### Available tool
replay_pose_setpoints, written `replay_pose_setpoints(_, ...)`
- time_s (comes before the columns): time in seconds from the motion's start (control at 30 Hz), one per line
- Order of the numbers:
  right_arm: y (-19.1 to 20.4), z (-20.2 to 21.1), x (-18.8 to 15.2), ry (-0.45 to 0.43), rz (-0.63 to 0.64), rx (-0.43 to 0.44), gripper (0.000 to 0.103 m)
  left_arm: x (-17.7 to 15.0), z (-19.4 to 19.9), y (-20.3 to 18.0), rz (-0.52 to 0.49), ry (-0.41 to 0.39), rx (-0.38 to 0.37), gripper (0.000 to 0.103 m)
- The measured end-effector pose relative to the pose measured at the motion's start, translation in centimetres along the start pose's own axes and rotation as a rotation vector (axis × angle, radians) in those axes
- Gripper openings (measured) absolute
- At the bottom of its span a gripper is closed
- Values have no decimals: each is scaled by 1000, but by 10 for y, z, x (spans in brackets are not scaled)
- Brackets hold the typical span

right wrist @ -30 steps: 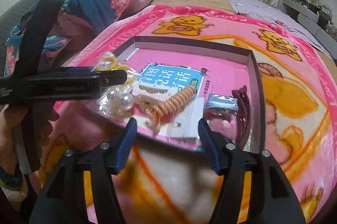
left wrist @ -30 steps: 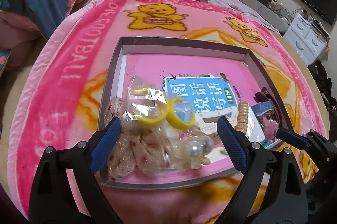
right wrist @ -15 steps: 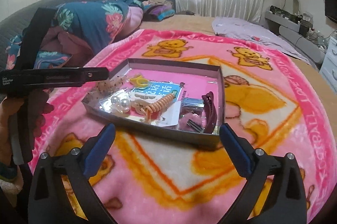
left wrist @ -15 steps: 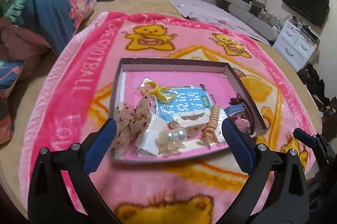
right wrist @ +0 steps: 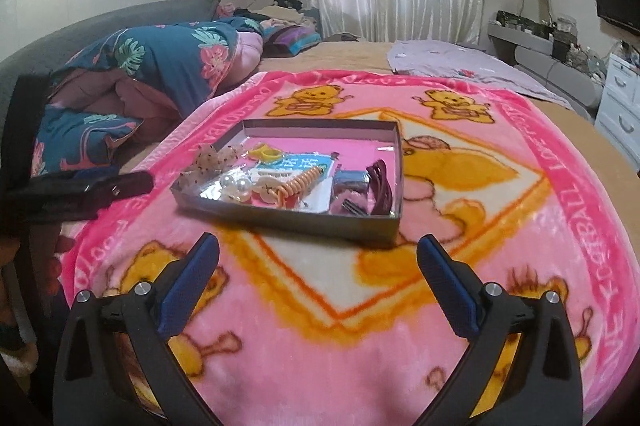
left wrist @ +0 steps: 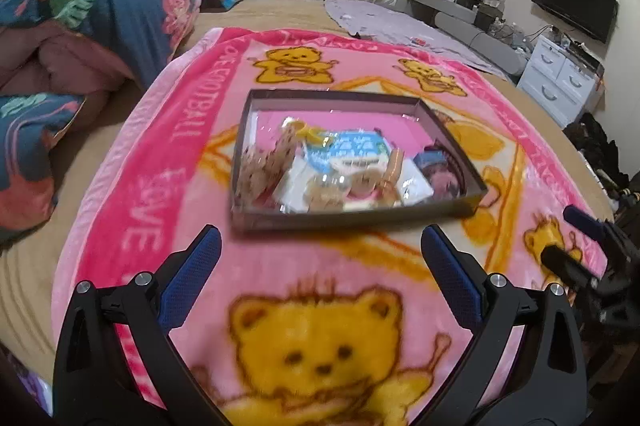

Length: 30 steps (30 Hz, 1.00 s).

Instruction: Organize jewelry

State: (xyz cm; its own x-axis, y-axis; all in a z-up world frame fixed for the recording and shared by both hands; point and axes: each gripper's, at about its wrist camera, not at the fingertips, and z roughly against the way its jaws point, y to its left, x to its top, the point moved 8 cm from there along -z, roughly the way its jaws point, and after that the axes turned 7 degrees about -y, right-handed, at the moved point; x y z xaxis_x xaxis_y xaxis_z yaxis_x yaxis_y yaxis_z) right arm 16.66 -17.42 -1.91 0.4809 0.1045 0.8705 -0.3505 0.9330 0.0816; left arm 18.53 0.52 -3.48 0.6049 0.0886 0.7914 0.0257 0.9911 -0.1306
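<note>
- The left gripper hangs above the pink bear blanket with its fingers spread wide and nothing between them.
- The right gripper is likewise spread and empty, short of the near wall of the tray.
- Neither gripper touches the tray; both sit well back from it over the blanket on the bed.
- The tray lies flat near the blanket's middle and holds all the jewelry in view: speckled fabric pieces at its left end, a yellow ring, two pearl beads, an orange coil tie across a blue printed card, and a dark red hair claw against the right wall.
- The left view of the contents is blurred, so finer detail there cannot be told.
- Judging from this, gathering looks done: no piece lies loose on the blanket. The items overlap in one heap, so any sorting within the tray would be what remains.
</note>
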Motion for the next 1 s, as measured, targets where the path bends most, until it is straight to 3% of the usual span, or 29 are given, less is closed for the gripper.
replay_pose_setpoints(0.3, -4, 0, -14, 17, -22, -14, 99, -29, 5, -2, 6, 5, 12, 94)
replay_pose_setpoints(1.0, -6, -6, -20, 37, -26, -14, 99, -28, 7, -3, 5, -7, 17, 94)
